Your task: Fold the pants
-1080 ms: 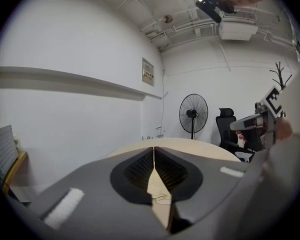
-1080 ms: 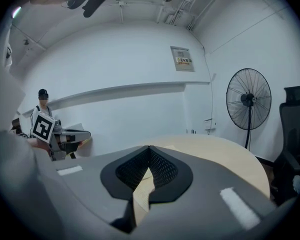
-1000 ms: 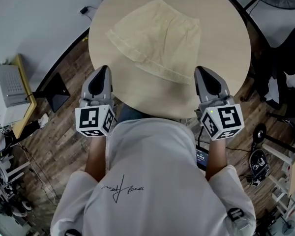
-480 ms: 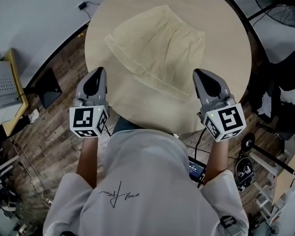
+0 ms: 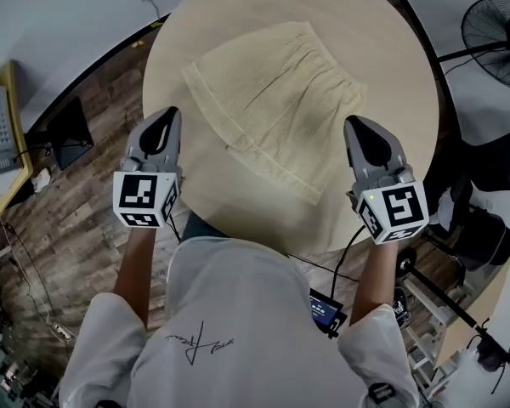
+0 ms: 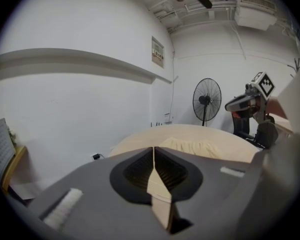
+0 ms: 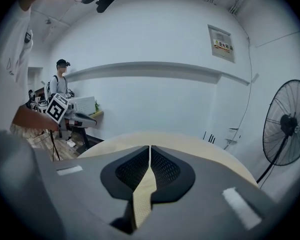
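Observation:
Pale yellow pants (image 5: 276, 100) lie folded flat on the round wooden table (image 5: 391, 75); the left gripper view shows them as a low strip (image 6: 192, 146). My left gripper (image 5: 170, 111) hangs over the table's left rim, left of the pants and apart from them. Its jaws (image 6: 153, 149) meet at the tips with nothing between them. My right gripper (image 5: 354, 121) is over the table just right of the pants' near right edge, also shut and empty (image 7: 150, 147). Each gripper shows in the other's view: the right gripper (image 6: 245, 101) and the left gripper (image 7: 72, 116).
A standing fan (image 5: 497, 28) is beyond the table's right side. A black chair (image 5: 484, 228) stands at the right. A black panel (image 5: 64, 130) and a yellow desk (image 5: 0, 134) stand on the wooden floor at the left. A person (image 7: 60, 84) stands far off.
Both grippers have moved forward along the table's near side and now flank the pants more closely. The pants have not shifted on the table. Both pairs of jaws look unchanged.

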A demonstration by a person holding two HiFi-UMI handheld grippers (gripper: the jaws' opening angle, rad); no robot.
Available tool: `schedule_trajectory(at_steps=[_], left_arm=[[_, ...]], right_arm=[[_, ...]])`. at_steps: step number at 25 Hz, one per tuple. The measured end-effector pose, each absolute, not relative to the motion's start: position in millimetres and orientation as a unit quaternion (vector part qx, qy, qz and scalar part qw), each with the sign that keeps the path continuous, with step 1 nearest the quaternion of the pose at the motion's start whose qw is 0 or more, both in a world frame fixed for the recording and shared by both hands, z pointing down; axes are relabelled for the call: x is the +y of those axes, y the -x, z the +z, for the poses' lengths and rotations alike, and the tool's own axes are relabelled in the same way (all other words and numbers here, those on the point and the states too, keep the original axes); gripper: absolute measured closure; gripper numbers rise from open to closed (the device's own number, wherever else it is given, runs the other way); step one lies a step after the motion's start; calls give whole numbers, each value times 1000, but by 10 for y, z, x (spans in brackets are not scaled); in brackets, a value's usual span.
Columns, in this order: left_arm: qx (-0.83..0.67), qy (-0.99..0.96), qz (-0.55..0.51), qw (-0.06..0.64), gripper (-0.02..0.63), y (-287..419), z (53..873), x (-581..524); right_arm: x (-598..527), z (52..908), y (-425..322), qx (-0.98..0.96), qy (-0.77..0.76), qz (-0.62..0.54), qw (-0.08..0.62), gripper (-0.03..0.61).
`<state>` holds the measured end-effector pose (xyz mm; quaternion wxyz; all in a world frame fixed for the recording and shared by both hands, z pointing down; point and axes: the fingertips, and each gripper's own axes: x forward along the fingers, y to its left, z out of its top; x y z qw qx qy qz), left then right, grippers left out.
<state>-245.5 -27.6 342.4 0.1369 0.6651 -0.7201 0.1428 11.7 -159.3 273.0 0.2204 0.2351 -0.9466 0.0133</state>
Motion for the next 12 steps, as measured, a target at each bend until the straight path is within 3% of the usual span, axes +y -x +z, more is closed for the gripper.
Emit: schedule_trajectory(at_steps=[12], left_arm=[[-704, -667, 181, 163, 555, 2756, 3956, -758]], right_arm=[[-2289, 3194, 449, -946, -172, 2, 276, 580]])
